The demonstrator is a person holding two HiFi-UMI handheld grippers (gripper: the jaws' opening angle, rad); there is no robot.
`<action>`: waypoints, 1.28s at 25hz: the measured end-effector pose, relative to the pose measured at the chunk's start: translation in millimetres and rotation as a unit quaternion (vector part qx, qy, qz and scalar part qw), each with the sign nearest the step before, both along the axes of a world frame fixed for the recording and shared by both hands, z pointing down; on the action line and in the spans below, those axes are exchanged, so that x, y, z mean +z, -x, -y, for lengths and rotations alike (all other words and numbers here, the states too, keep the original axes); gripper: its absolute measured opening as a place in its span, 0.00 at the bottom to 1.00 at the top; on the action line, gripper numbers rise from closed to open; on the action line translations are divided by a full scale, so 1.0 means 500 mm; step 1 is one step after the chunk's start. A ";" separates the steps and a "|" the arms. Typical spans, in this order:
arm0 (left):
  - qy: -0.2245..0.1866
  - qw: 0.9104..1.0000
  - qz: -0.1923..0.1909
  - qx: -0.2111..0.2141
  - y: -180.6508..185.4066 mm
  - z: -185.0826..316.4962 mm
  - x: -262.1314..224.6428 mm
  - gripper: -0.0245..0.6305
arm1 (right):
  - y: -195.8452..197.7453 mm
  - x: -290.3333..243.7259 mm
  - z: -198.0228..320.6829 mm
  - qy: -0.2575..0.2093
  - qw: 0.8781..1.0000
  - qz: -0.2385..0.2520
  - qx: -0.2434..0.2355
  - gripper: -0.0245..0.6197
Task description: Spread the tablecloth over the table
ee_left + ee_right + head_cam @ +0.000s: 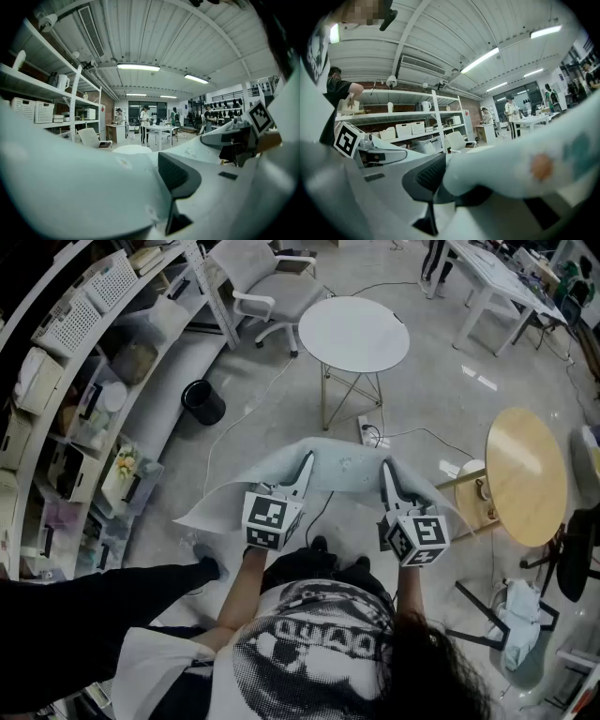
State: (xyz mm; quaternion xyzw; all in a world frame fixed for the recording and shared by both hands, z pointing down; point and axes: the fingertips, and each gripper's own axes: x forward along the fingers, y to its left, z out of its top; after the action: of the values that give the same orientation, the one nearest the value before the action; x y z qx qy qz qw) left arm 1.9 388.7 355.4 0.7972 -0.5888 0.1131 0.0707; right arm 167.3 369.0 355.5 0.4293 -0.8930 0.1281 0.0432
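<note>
**Cloth stretched between both grippers, short of the white round table**

The left gripper (303,468) is clamping the tablecloth (342,468) near one end of its upper edge, and the right gripper (387,474) is pinching it near the other. In each gripper view pale fabric is lying pressed between the jaws. The cloth is hanging in the air on the person's side of the white round table (353,334), well apart from it, with its held edge running crosswise to the line toward that table. One loose end is trailing out past the left gripper, away from the table, and a shorter end is drooping past the right gripper toward the wooden round table (527,476), which is standing to the right of the white one. The white table is lying straight ahead of both grippers, about midway between them, so neither hand is looking clearly nearer. The coming move is probably turning on carrying that stretched edge forward over the white table's far rim, judging by the heading alone
</note>
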 end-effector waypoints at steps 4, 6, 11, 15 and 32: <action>0.004 1.000 -0.001 0.010 0.006 -0.003 0.013 0.19 | 0.009 0.002 -0.002 -0.002 1.000 0.001 -0.001 0.13; 0.002 1.000 -0.001 0.014 0.011 -0.002 0.009 0.19 | 0.014 0.000 -0.003 -0.003 1.000 0.005 0.000 0.13; -0.008 1.000 -0.004 0.026 0.021 0.003 0.000 0.19 | 0.025 -0.003 -0.005 0.003 1.000 0.021 0.007 0.13; -0.009 0.999 -0.013 0.029 0.018 0.017 -0.001 0.19 | 0.019 -0.003 0.006 0.015 0.999 0.030 0.013 0.13; 0.030 0.999 -0.007 -0.007 0.051 0.174 0.057 0.19 | 0.053 0.047 0.186 0.036 0.999 0.026 -0.024 0.13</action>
State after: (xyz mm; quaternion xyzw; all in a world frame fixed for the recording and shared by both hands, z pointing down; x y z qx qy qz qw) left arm -23.7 301.5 383.7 0.7914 -0.5902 0.1245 0.0998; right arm 141.0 276.1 379.1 0.4024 -0.8988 0.1699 0.0382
